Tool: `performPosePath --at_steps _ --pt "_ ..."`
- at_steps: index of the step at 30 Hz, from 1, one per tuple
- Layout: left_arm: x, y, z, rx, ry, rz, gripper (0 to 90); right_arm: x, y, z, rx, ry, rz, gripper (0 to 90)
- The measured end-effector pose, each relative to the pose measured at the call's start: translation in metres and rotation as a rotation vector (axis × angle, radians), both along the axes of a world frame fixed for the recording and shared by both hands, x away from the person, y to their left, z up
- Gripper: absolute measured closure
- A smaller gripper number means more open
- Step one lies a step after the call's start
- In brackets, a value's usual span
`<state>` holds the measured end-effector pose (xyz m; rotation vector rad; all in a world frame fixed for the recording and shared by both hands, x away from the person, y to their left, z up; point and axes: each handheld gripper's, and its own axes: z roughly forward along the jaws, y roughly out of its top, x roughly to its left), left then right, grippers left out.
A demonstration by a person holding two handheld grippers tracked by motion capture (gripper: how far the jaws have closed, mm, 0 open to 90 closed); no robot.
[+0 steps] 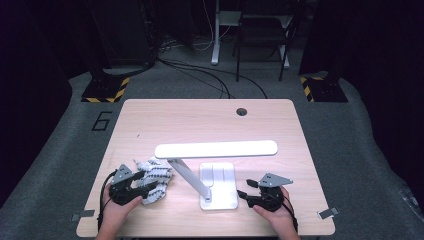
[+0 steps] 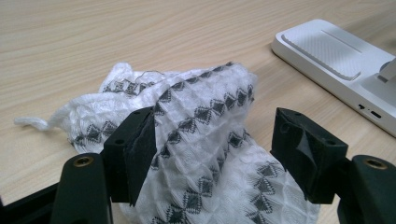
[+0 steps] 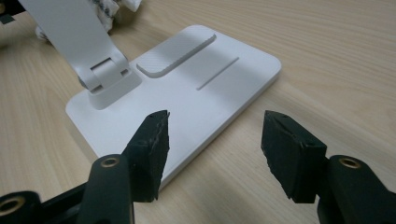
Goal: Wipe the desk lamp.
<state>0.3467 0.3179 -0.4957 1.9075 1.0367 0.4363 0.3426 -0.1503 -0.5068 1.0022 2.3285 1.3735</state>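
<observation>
Now cloth [image 2: 205, 154] between open left hand-held gripper [image 2: 215, 149] jaws.

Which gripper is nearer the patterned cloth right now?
Left. The left gripper sits right at the cloth, open jaws around a fold. The right gripper is across the lamp base, open, away from the cloth.

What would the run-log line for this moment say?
left tool: open, cloth between jaws | right tool: open, empty, at lamp base edge | lamp: upright on table
</observation>
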Motion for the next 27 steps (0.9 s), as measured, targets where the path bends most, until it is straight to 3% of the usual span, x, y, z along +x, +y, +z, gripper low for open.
performPosePath --at_steps 12,27 --pt "-0.009 -0.004 0.002 -0.012 -0.004 -0.025 31.1 0.002 -0.007 -0.003 -0.001 0.005 -0.052 41.4" --pt "-0.003 -0.016 0.002 0.030 -0.018 -0.068 31.5 -0.001 -0.013 -0.005 0.000 -0.016 -0.086 41.1"
